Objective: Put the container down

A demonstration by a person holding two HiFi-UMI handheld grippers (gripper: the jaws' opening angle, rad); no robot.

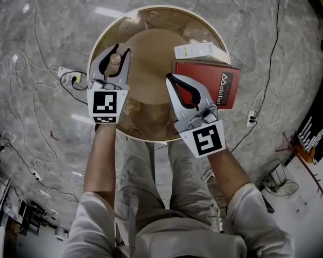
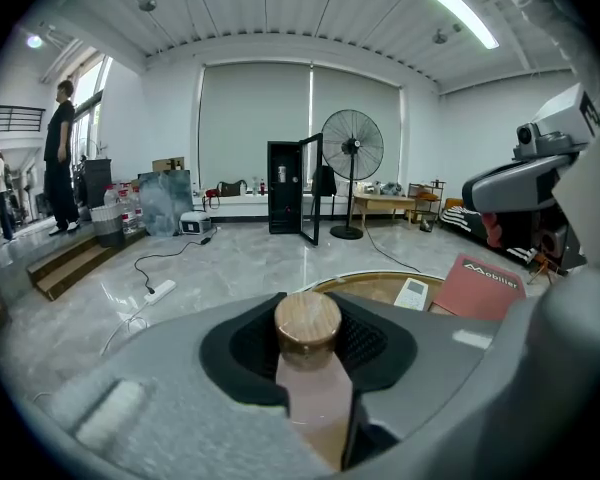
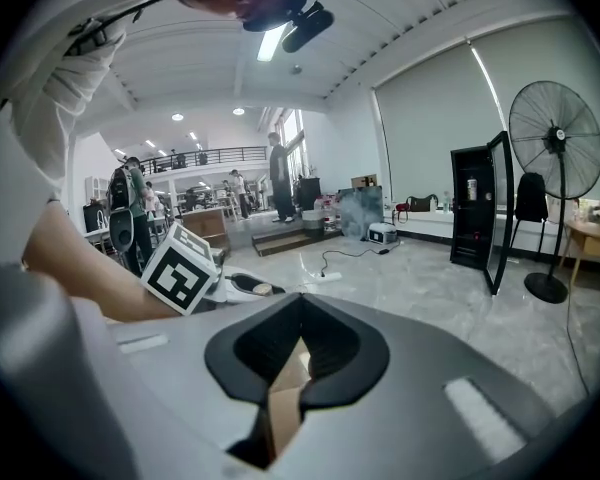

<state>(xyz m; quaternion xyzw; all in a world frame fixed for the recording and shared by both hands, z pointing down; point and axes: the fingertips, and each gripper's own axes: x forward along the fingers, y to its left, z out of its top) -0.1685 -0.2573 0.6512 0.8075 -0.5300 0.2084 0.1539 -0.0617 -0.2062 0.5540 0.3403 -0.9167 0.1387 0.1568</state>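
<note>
A small pinkish container (image 2: 316, 400) with a round wooden lid (image 2: 307, 320) stands upright between the jaws of my left gripper (image 2: 308, 343), which is shut on it. In the head view the left gripper (image 1: 117, 55) holds the container (image 1: 115, 60) over the left side of the round wooden table (image 1: 151, 11). My right gripper (image 1: 171, 80) hovers over the table's right half, beside a red book, jaws shut with nothing between them. In the right gripper view only the wooden tabletop shows past its closed jaws (image 3: 298, 313), and the left gripper's marker cube (image 3: 183, 276) is at the left.
A red book (image 1: 211, 83) and a white remote (image 1: 200, 50) lie on the table's right side; both also show in the left gripper view, book (image 2: 485, 283) and remote (image 2: 413, 293). Cables and a power strip (image 1: 71, 77) lie on the marble floor. A standing fan (image 2: 352, 150) is further back.
</note>
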